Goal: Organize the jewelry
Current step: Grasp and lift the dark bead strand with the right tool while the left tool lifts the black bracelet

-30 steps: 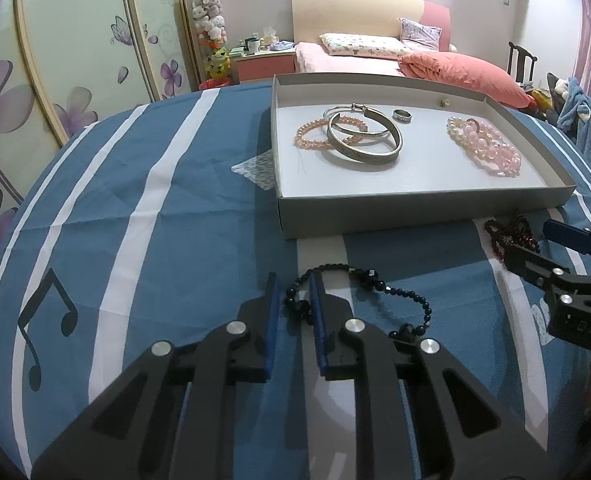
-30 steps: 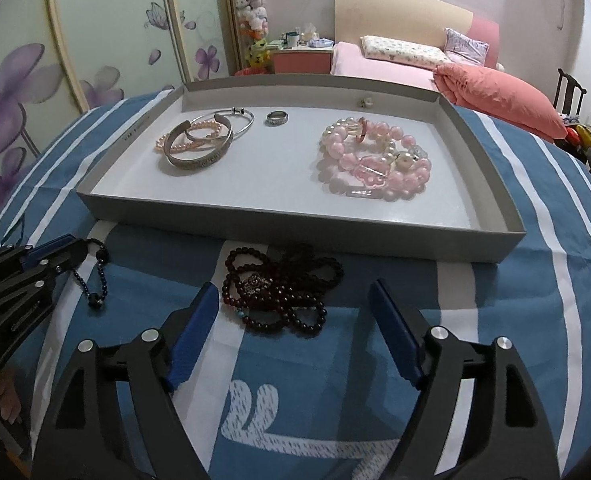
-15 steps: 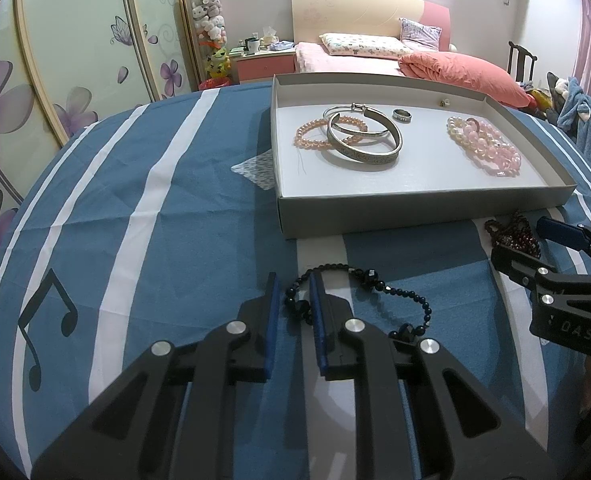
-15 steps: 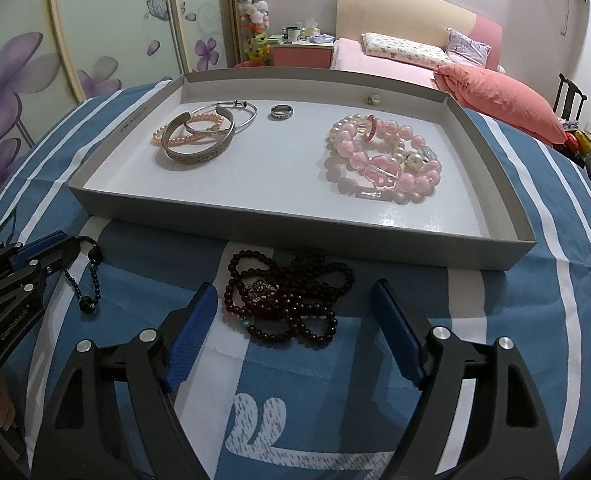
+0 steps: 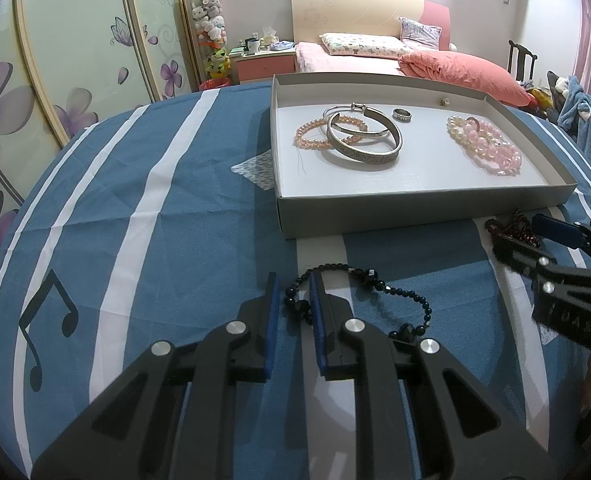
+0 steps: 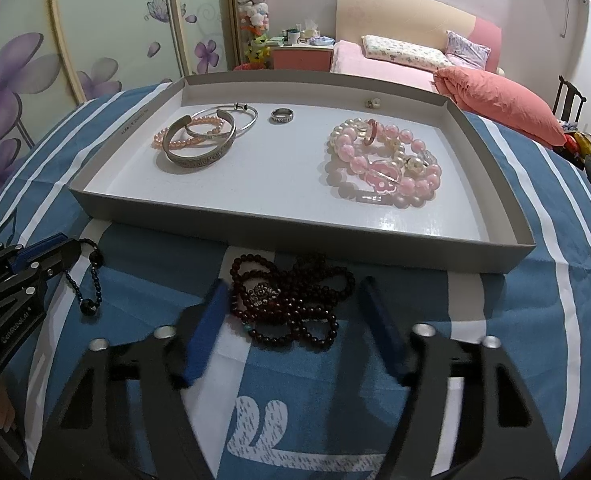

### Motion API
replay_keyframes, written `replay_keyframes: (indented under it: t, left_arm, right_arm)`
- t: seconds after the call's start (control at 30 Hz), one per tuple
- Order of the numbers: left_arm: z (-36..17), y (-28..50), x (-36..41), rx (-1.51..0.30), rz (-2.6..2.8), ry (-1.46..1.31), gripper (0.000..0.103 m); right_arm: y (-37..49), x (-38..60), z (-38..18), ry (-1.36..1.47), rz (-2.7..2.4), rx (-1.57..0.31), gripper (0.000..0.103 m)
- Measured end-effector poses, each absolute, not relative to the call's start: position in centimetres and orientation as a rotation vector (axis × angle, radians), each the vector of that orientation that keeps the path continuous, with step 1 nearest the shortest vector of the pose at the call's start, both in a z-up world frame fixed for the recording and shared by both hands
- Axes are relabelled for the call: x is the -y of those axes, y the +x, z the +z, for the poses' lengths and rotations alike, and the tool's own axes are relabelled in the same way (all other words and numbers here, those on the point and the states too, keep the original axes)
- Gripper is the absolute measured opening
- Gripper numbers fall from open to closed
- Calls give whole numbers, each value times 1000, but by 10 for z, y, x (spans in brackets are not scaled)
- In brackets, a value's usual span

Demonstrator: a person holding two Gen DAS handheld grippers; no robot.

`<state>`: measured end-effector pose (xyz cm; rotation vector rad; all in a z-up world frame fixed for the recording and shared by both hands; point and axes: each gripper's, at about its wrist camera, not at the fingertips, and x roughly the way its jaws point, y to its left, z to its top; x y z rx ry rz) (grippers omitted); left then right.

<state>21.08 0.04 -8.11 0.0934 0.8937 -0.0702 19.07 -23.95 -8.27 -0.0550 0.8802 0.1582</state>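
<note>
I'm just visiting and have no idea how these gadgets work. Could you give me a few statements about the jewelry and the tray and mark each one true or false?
1. The dark red bead string lies inside the grey tray. False: it lies on the blue cloth in front of the tray.
2. The left gripper has part of the black bead bracelet between its pads. True.
3. A silver ring sits in the tray. True.
4. The pink bead pile is on the bed. False: it lies in the tray's right half.
5. The right gripper already clamps the dark red beads. False: its jaws are closing around them, and the pads do not yet press on them.
</note>
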Motion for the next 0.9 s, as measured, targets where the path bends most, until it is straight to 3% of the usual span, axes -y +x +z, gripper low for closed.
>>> replay_keyframes:
  t: [0.03,0.13,0.37,0.6,0.7,0.9]
  left_arm:
    - [-81,211,0,-894,-70,93,17]
    - [-81,211,0,-894,-70,93,17]
    - [-81,211,0,-894,-70,93,16]
    - [-80,205,-10,-888,-98,32,11]
    - [-76,196,-13,-865,-116,5,2]
    - [-62,183,-17,-818,-158,-76,2]
  right_arm:
    - [191,240,-82,-55,159,-876,36]
    - [188,239,-81,-57,162,-870,15]
    - [176,254,-82,-37,131,-869,13]
    - [155,283,-74,19,75,-819,9]
    - [146,294,-66,61,67,-781,9]
    - [131,305,-48,122,60,-695,9]
